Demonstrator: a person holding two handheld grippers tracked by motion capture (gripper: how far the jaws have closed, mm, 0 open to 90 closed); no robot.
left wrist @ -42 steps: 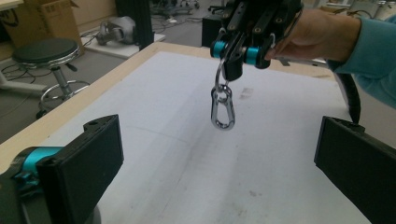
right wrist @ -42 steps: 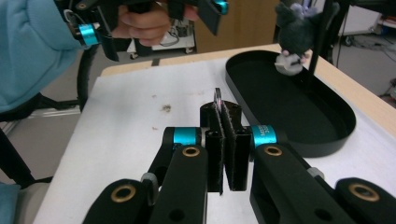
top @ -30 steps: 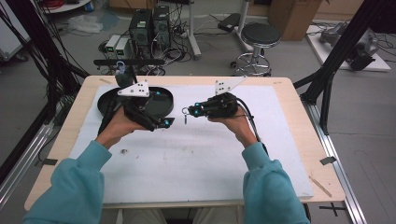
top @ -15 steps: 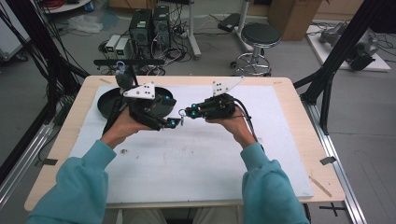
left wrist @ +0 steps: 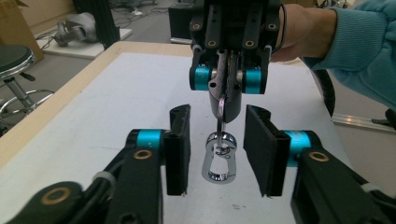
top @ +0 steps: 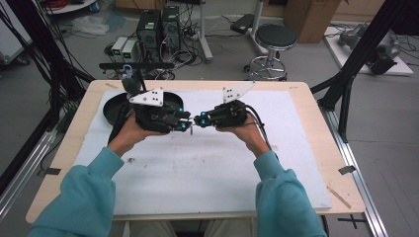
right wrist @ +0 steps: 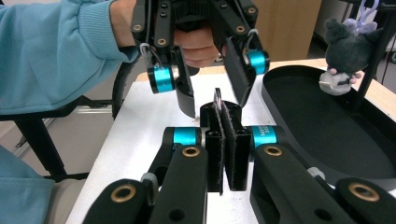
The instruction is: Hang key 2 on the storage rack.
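pinching a carabiner (left wrist: 219, 158), the right tool (top: 201, 120) faces the spread left tool (top: 186, 121); tray (right wrist: 327, 121) holds a plush (right wrist: 343, 53).

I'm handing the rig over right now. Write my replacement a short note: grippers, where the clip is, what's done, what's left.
Right gripper: shut on the metal clip, holding it by its upper link in mid-air above the white mat.
Left gripper: open, jaws either side of the clip, not touching.
Black tray at far left, plush toy hanging above it.
Done: clip presented between the left jaws.
Left: probably close left on it, then release right.
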